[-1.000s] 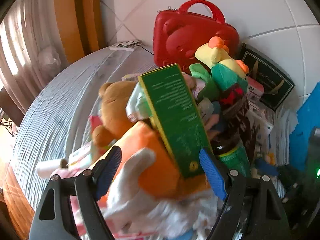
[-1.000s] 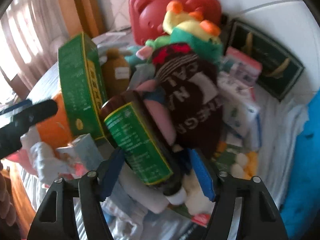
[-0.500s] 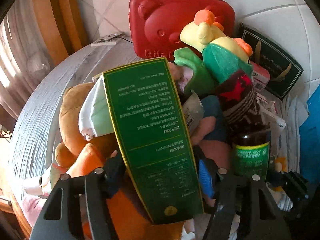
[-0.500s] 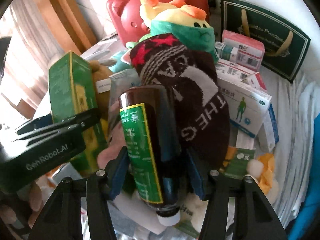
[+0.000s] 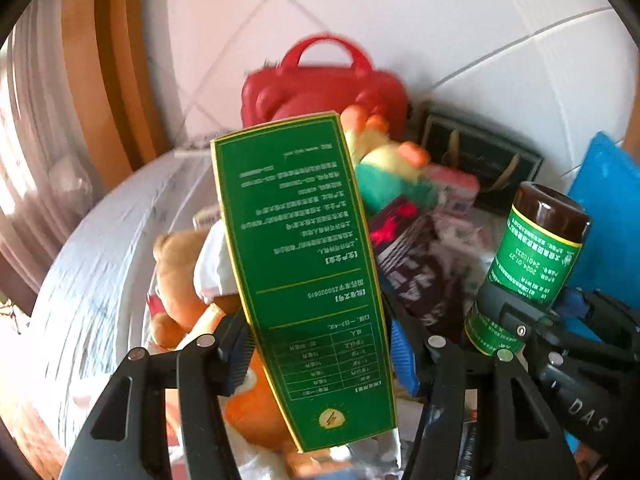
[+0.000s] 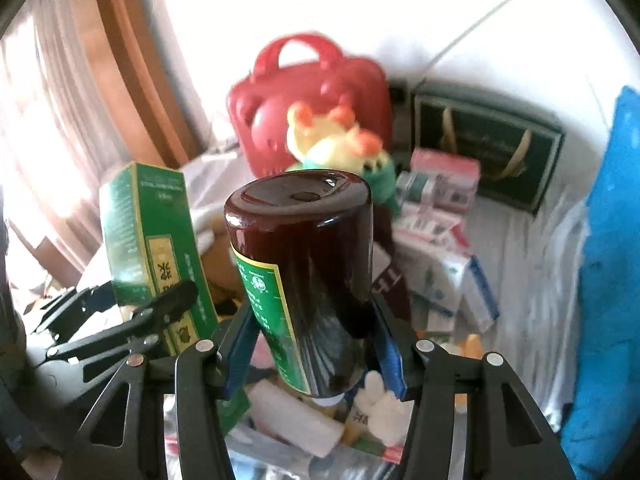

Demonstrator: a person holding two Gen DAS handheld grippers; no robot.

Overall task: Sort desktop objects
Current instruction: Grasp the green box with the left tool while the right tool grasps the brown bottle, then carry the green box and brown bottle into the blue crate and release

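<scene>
My left gripper (image 5: 320,354) is shut on a tall green box (image 5: 304,264) with yellow trim and holds it upright above the pile; the box also shows in the right wrist view (image 6: 156,256). My right gripper (image 6: 312,354) is shut on a brown bottle with a green label (image 6: 304,280), its base pointing at the camera; the bottle also shows in the left wrist view (image 5: 532,256). Both are lifted clear of the heap of toys and boxes below.
A red bear-faced case (image 5: 320,88) stands at the back by the tiled wall. A yellow-green plush (image 6: 340,152), a brown teddy (image 5: 176,268), a dark sock (image 5: 412,264), medicine boxes (image 6: 440,216), a dark green gift bag (image 6: 488,148) and a blue bag (image 6: 612,240) surround it.
Both grippers have closed on their objects and lifted them up out of the pile; the box and bottle now stand higher against the wall.
</scene>
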